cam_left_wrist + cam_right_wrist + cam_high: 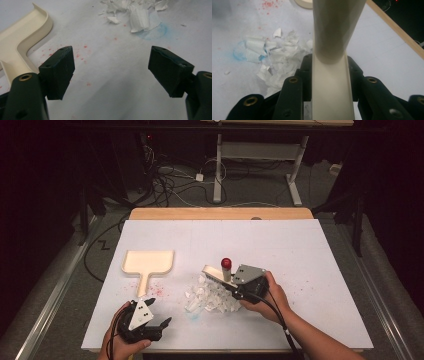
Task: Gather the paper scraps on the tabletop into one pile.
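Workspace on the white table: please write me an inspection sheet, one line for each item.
Surface: white board with red specks and a blue stain.
Job's things: cream dustpan lying flat; cream brush with a red-tipped handle; pile of torn white paper.
Clutter: nothing seen.
Grippers: left gripper open, holding nothing; right gripper shut on the brush.
Cables: black cable from the right gripper; floor cables.
Surroundings: table legs, dark room.

I see a matt white sheet (300, 270) over the table, with a pale wood edge (220, 213) at the far side. The dustpan (148, 262) and the brush handle (332, 82) look like smooth cream plastic with a soft sheen. The scraps (210, 296) look like torn, crumpled white paper.
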Motion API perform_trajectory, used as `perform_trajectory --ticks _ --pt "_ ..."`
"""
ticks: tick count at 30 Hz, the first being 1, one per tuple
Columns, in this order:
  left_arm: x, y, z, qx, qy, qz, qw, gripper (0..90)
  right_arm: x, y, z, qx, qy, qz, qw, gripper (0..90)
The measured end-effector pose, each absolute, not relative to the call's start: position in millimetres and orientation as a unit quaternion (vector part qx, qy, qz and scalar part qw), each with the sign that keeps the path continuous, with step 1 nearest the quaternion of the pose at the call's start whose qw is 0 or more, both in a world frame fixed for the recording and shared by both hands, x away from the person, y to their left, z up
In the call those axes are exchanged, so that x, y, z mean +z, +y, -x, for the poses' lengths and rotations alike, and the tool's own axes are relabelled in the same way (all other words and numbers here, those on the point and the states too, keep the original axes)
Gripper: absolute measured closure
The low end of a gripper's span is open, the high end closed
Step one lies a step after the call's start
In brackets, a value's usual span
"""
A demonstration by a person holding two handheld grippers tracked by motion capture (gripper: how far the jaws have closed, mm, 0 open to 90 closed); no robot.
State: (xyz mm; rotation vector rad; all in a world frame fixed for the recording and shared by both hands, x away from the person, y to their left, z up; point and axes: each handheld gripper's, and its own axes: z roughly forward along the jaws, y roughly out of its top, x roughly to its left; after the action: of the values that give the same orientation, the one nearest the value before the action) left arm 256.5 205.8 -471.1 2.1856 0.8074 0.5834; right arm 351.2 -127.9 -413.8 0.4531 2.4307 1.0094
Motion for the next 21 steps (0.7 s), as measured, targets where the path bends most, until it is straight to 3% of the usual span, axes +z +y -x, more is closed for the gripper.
perform_trajectory --ticks 11,21 --pt "-472 205 -257 0.225 0.313 -0.850 0.359 20.6 -387 -167 -349 0.394 0.864 -0.202 0.241 67.6" --pt "-472 203 -257 0.225 0.311 -0.853 0.352 20.6 -394 -222 -328 0.356 0.883 -0.216 0.219 67.7"
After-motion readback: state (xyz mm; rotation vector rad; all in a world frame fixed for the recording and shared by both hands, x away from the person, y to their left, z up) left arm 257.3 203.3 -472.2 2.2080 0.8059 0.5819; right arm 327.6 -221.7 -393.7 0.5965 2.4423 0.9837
